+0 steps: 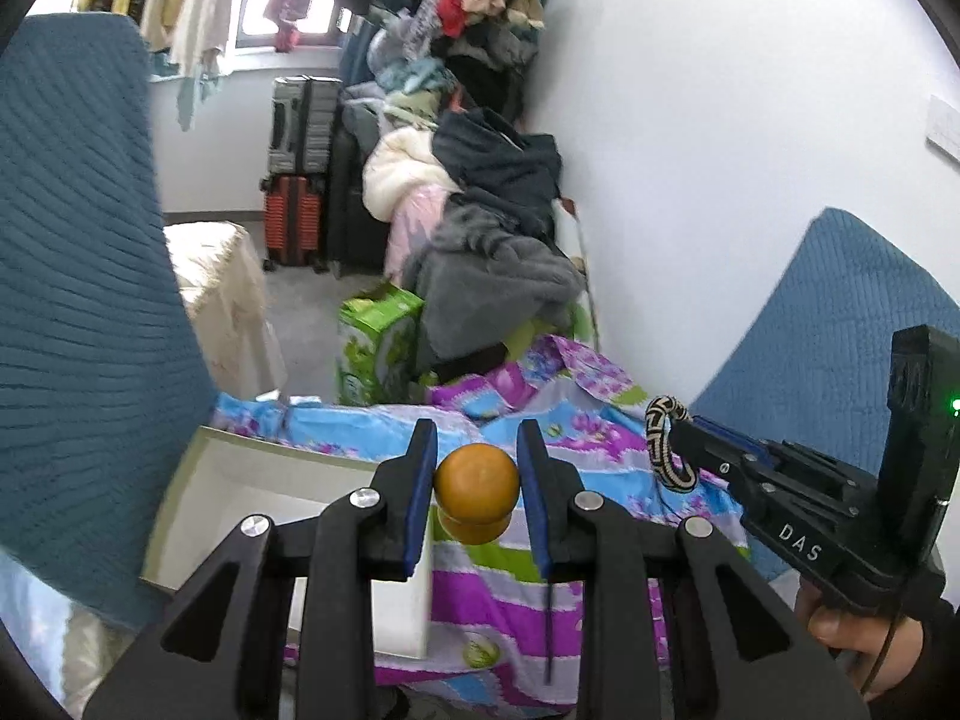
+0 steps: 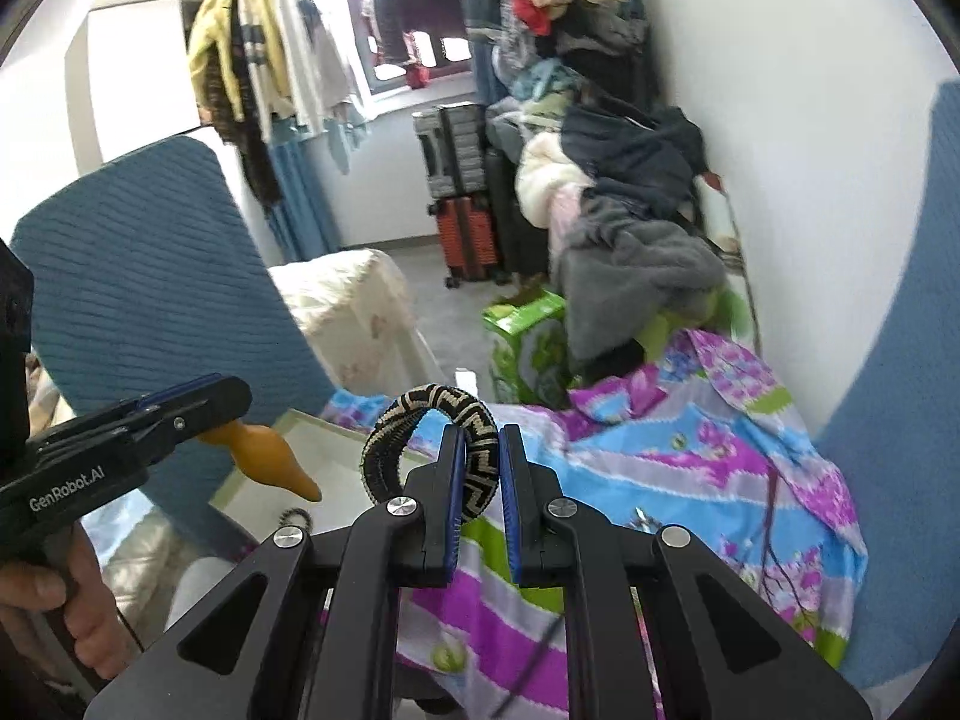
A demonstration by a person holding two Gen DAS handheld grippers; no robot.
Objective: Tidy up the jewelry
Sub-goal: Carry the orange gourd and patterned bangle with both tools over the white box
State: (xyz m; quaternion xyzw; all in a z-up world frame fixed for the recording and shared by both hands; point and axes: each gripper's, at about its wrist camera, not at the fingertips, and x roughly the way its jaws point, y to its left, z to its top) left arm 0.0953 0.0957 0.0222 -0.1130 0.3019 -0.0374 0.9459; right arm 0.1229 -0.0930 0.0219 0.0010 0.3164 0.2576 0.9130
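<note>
Orange wooden piece [image 1: 476, 492]; black-and-cream key-patterned bangle [image 2: 447, 420]; cloth [image 1: 600, 456] floral, purple, blue, green; teal ribbed chair covers [image 1: 78, 276].

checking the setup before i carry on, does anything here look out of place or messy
Nothing looks damaged or spilled. The floral cloth lies rumpled, not flat. A small dark ring sits alone in the white box. Otherwise each tool simply holds its piece: the left an orange wooden piece, the right a woven bangle.
</note>
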